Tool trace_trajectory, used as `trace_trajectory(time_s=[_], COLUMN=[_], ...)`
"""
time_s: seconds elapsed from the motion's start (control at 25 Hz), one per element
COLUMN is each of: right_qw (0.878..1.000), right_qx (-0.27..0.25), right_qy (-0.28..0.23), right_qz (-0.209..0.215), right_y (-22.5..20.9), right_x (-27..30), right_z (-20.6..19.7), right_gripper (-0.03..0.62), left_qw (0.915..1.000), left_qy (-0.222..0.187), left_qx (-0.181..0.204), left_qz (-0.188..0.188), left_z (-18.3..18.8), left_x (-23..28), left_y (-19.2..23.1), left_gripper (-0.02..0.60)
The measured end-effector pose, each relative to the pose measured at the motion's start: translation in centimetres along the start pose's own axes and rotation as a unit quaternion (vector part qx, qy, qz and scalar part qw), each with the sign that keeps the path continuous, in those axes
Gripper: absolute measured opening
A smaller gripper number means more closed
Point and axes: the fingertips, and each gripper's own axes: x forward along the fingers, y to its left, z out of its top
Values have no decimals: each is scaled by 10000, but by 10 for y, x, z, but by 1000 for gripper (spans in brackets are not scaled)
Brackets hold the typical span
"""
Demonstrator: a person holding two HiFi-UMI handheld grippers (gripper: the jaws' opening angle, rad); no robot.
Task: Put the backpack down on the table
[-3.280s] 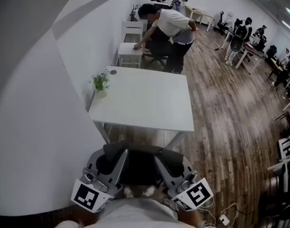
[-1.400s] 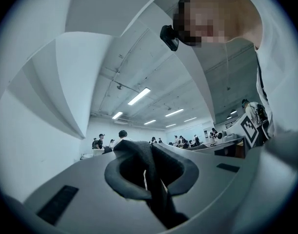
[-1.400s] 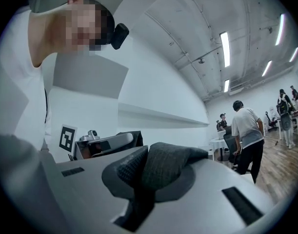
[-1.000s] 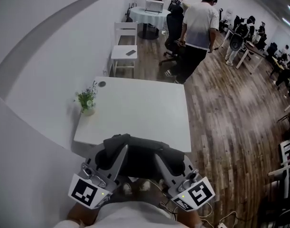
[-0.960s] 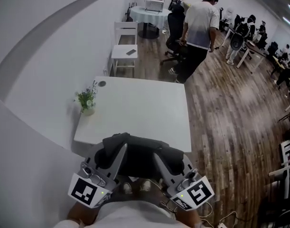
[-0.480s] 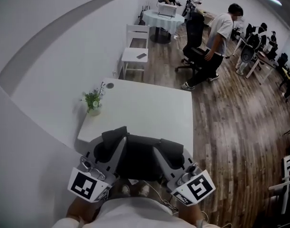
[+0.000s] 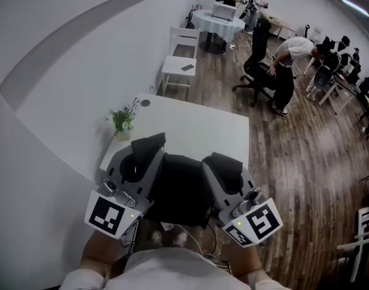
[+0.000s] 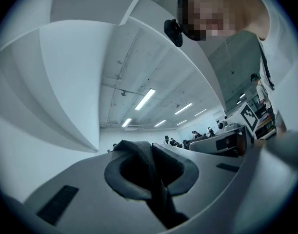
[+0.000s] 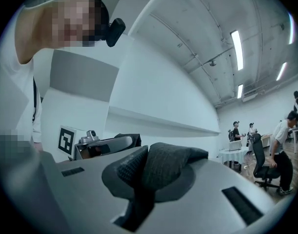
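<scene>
While left gripper (image 7: 145, 148) & right gripper (image 7: 223, 164) are clamping straps (image 8: 149, 165) of black fabric backpack (image 7: 179, 191), it's hanging at near edge of white square table (image 7: 199, 124); set-down not yet done.

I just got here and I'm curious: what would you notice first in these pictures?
The big black backpack, held up low in the head view by the left gripper and right gripper, both shut on it. Beyond it sits a white table with a little potted plant at its left edge.
</scene>
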Motion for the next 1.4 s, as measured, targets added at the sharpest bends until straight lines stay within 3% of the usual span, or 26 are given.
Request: trace_trajectory(time_s=[0.68, 1.04, 1.28, 1.4], right_qw=[9983, 9980, 9975, 9964], right_qx=[-410, -436, -493, -657], right_qy=[-381, -410, -446, -434], right_qz=[-168, -197, -225, -311], right_y=[-66, -90, -118, -121], right_x=[55, 70, 109, 107], right_z=[52, 50, 57, 42], right_gripper=[52, 52, 52, 52], left_qw=[9985, 9983, 9977, 9975], left_qy=[-294, -208, -274, -271], left_qx=[456, 507, 573, 583], left_qz=[88, 179, 229, 307], left_z=[29, 19, 18, 3], left_x=[77, 97, 125, 123], left_y=[53, 65, 101, 97], left_gripper=[44, 44, 44, 44])
